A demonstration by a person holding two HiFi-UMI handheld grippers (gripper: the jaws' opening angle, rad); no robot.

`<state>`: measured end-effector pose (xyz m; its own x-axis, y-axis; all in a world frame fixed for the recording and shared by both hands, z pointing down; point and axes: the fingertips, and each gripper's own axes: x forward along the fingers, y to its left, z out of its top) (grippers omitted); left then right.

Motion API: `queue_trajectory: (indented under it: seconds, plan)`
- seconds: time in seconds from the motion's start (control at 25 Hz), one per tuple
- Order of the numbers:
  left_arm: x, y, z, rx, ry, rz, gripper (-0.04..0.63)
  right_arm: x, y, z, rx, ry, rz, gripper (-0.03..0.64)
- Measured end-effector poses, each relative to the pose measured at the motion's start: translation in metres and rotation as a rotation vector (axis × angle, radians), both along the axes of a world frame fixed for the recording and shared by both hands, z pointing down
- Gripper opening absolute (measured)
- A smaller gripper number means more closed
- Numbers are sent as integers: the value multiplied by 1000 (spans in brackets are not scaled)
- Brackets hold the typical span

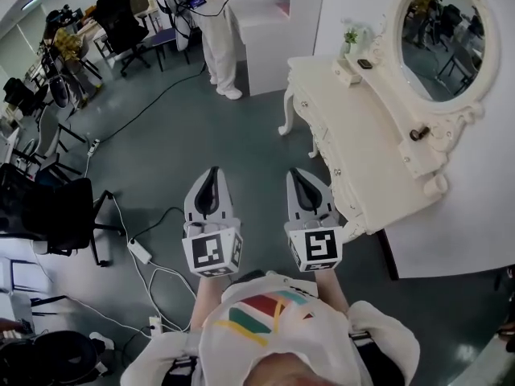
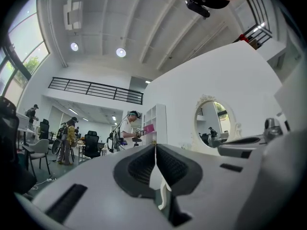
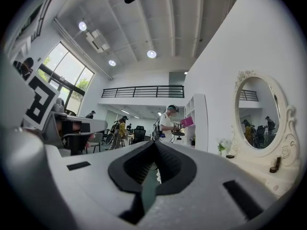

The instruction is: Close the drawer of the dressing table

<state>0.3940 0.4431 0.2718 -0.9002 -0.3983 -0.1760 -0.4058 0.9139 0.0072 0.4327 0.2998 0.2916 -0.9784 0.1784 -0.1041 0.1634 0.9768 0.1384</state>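
Note:
The white dressing table [image 1: 354, 147] stands at the right against a white wall, with an oval mirror [image 1: 441, 37] on top. Its front with small knobs [image 1: 325, 134] faces the grey floor; I cannot tell whether a drawer stands out. My left gripper [image 1: 213, 170] and right gripper [image 1: 298, 172] hover side by side over the floor, left of the table's near corner, touching nothing. Both are shut with nothing held: the left gripper [image 2: 155, 145] and the right gripper [image 3: 154, 143] show their pads meeting. The mirror [image 3: 258, 119] and table top [image 3: 249, 169] lie to the right ahead.
A person in white [image 1: 217, 30] stands at the back by a white shelf unit [image 1: 269, 22]. A black office chair [image 1: 64, 215] is at the left. Cables and a power strip [image 1: 140, 252] lie on the floor. A small plant [image 1: 351, 37] sits on the table's far end.

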Motion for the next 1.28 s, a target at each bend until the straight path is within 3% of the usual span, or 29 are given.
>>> queue_trajectory:
  seconds: [0.36, 0.56, 0.72, 0.92, 1.08, 1.28]
  plan:
    - [-41, -41, -10, 10, -38, 36, 9, -23, -34, -6, -11, -7, -37, 0]
    - [-87, -58, -13, 3, -73, 66, 9, -56, -55, -12, -115, -30, -75, 0]
    - [-150, -71, -4, 8, -84, 84, 9, -115, -67, -16, -89, -73, -70, 0]
    - [-242, -87, 23, 34, 2, 96, 9, -192, -77, 12, -85, -4, -61, 0]
    - [-309, -116, 25, -16, -9, 141, 9, -257, -98, 27, -110, 44, -3, 0]
    - [-387, -153, 10, -15, -19, 220, 9, -338, -125, 22, -113, 75, 61, 0]
